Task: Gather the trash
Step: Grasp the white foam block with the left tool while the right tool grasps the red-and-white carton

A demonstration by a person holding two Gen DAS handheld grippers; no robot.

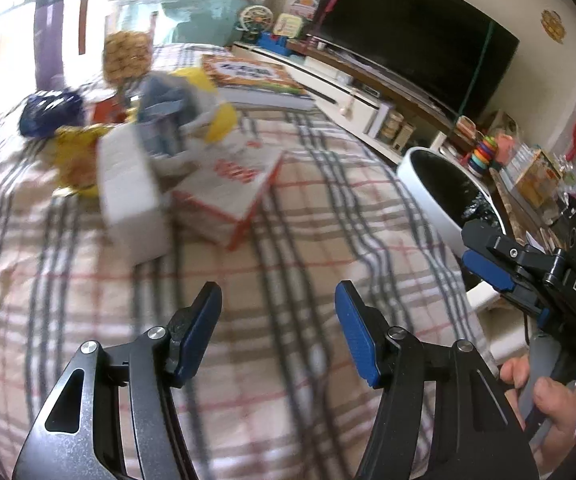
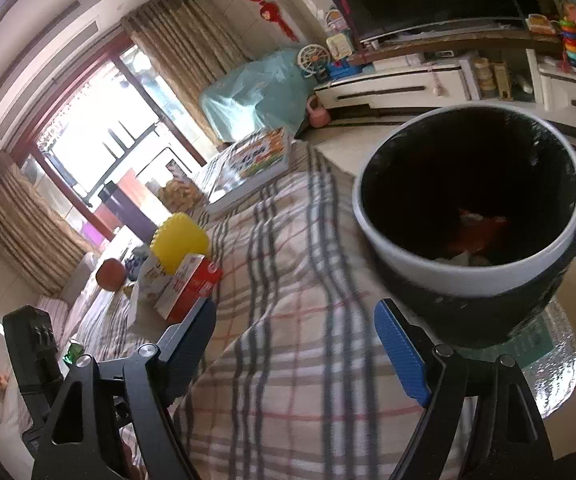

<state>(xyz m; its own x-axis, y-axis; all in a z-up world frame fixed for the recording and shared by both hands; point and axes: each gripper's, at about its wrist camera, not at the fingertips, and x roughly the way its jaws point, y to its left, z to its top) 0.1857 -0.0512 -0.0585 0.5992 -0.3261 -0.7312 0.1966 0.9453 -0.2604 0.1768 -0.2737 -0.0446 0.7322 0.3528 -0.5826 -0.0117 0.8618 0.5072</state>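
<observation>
My left gripper (image 1: 277, 300) is open and empty above the plaid tablecloth (image 1: 288, 240). Ahead of it lies a pile of trash: a white carton (image 1: 131, 196), a red-and-white box (image 1: 227, 184), a yellow wrapper (image 1: 73, 156) and a dark blue bag (image 1: 49, 108). My right gripper (image 2: 294, 320) is open and empty, just left of the white bin with a black liner (image 2: 468, 216); orange and white scraps lie in the bin. The bin also shows in the left wrist view (image 1: 444, 192), with my right gripper (image 1: 488, 256) beside it.
A jar of snacks (image 1: 127, 36), a purple bottle (image 1: 49, 36) and a large picture-book box (image 1: 255, 80) stand at the table's far side. A TV (image 1: 412, 28) and a low cabinet with toys run along the right. A yellow spiky object (image 2: 179, 244) stands by the pile.
</observation>
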